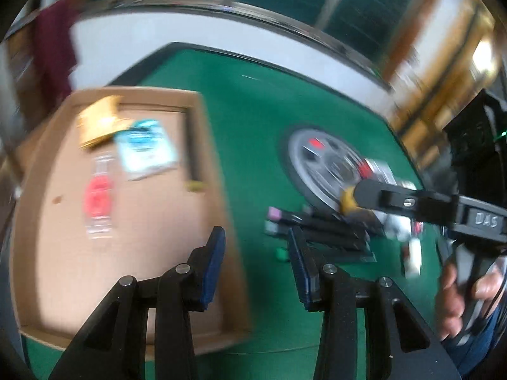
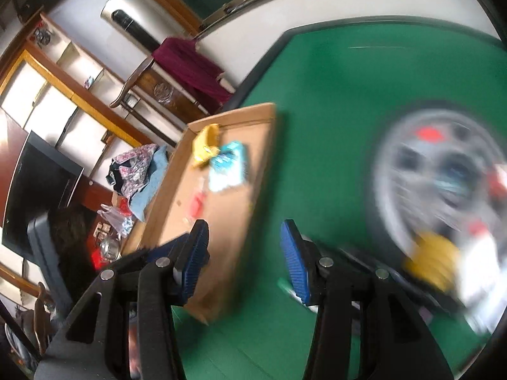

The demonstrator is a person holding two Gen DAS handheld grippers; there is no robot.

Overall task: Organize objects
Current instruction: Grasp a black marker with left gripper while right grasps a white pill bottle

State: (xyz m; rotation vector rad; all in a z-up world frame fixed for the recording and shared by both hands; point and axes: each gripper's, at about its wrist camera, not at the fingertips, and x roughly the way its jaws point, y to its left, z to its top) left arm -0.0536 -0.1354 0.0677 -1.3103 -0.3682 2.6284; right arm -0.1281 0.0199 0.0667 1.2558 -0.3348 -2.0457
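A shallow cardboard tray [image 1: 41, 221] lies on the left of the green table [image 1: 253, 101]. In it are a gold packet [image 1: 98, 123], a blue-and-white packet [image 1: 145, 148] and a red packet [image 1: 98, 202]. My left gripper [image 1: 256, 237] hangs over the tray's right edge, open, nothing between its blue pads. Right of it lie a pile of black pens [image 1: 329, 231], a yellow thing [image 1: 348, 201] and a small white bottle [image 1: 413, 259]. My right gripper [image 2: 245, 231] is open and empty, above the tray [image 2: 177, 196] and felt; its finger [image 1: 364, 191] reaches in over the yellow thing.
A round grey disc [image 1: 323, 164] is set in the table's middle. A small green item [image 1: 280, 255] lies by the pens. A hand [image 1: 459, 300] holds the right gripper's handle. Beyond the table's left edge stand a chair with a maroon cloth [image 2: 190, 63] and a dark screen [image 2: 38, 190].
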